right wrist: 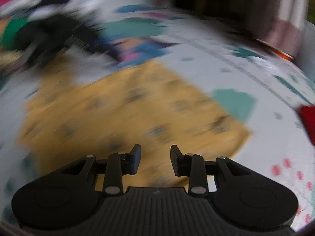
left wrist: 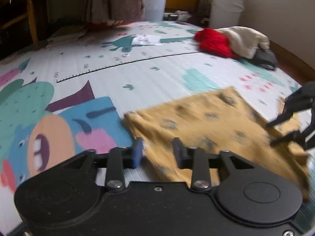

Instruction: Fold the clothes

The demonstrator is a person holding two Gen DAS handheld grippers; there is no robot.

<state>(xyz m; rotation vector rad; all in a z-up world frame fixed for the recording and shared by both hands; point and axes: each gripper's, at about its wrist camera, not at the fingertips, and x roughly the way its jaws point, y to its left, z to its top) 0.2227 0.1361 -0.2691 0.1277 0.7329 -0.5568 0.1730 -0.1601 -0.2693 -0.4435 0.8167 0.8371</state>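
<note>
A mustard-yellow garment with dark spots lies flat on a patterned play mat. My left gripper is open and empty, its fingers just above the garment's near-left edge. My right gripper shows at the right edge of the left wrist view, open over the garment's right side. In the blurred right wrist view the right gripper is open and empty above the garment, and the left gripper is a dark blur at the upper left.
A pile of red, cream and dark grey clothes lies at the mat's far right. Two white buckets and a curtain stand behind the mat. A wooden chair leg is far left. Paper lies on the mat.
</note>
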